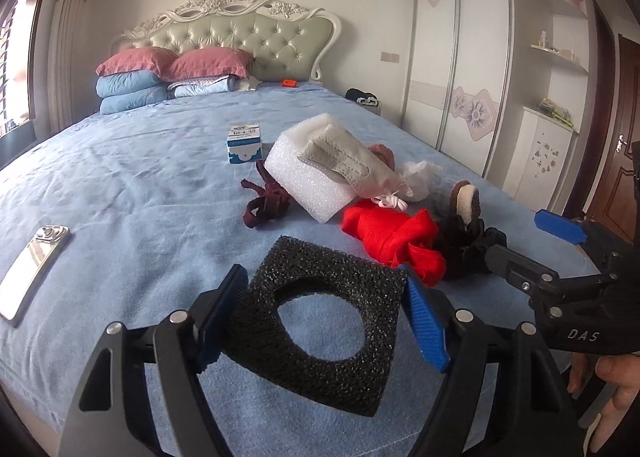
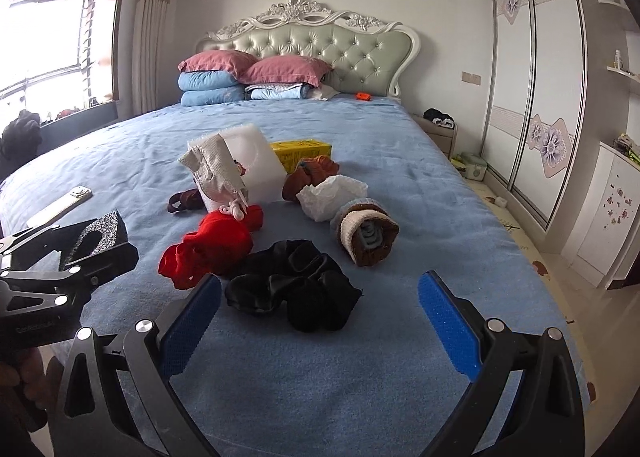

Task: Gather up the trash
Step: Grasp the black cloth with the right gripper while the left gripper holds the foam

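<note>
My left gripper (image 1: pixel 320 309) is shut on a black foam square with a round hole (image 1: pixel 320 373), held just above the blue bed (image 1: pixel 140 193); the foam also shows in the right wrist view (image 2: pixel 102 235). My right gripper (image 2: pixel 320 313) is open and empty, just short of a black cloth (image 2: pixel 296 285); it also shows in the left wrist view (image 1: pixel 524 245). Ahead lie a red cloth (image 2: pixel 212 245), a white foam block (image 1: pixel 304 177) with a woven pouch (image 1: pixel 352 161) on it, and crumpled white paper (image 2: pixel 330 195).
A rolled brown-and-cream sock (image 2: pixel 366 231), a dark red band (image 1: pixel 266 203), a small blue-white box (image 1: pixel 244 143), a yellow box (image 2: pixel 302 151) and a shiny flat phone-like object (image 1: pixel 34 267) lie on the bed. Pillows (image 1: pixel 168 65) are at the headboard. The wardrobe (image 2: pixel 536 97) stands right.
</note>
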Available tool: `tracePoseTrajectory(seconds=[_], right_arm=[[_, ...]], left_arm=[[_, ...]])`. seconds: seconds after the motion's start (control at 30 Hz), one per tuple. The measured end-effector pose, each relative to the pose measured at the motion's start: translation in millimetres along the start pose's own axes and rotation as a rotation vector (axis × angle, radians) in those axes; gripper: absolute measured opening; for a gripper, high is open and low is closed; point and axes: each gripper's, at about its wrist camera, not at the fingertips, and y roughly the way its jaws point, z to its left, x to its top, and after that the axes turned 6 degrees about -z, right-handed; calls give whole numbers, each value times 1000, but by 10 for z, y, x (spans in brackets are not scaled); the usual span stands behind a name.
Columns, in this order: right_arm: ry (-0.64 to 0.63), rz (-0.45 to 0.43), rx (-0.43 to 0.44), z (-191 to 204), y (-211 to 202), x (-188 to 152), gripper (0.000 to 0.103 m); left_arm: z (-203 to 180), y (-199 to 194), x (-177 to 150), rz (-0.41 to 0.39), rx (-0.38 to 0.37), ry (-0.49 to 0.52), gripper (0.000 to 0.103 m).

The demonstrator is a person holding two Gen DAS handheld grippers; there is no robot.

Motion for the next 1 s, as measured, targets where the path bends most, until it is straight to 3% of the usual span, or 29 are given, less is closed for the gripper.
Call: tracePoseTrajectory(seconds=[0.13, 0.17, 0.23, 0.4, 0.63, 0.77, 1.0], right_arm=[[-10, 41, 11, 28, 181, 11, 93], [-13, 57, 10, 38, 235, 9, 88], [-10, 81, 24, 43, 316, 1, 73], [-6, 113, 85, 42, 401, -43, 22], [40, 70, 101, -124, 251, -34, 16], [61, 41, 91, -305, 107, -4, 16], [101, 22, 26, -792, -172, -19, 16]], left_arm=[[9, 17, 5, 0, -13, -7, 76], [9, 25, 12, -1, -12, -5, 76], [0, 43, 15, 0, -17, -5, 76], [0, 83, 60, 1, -28, -17, 76], [-105, 84, 131, -13, -56, -8, 76], [-278, 88, 178, -16, -110, 7, 76], [-918, 245, 294, -6, -233, 75, 76]])
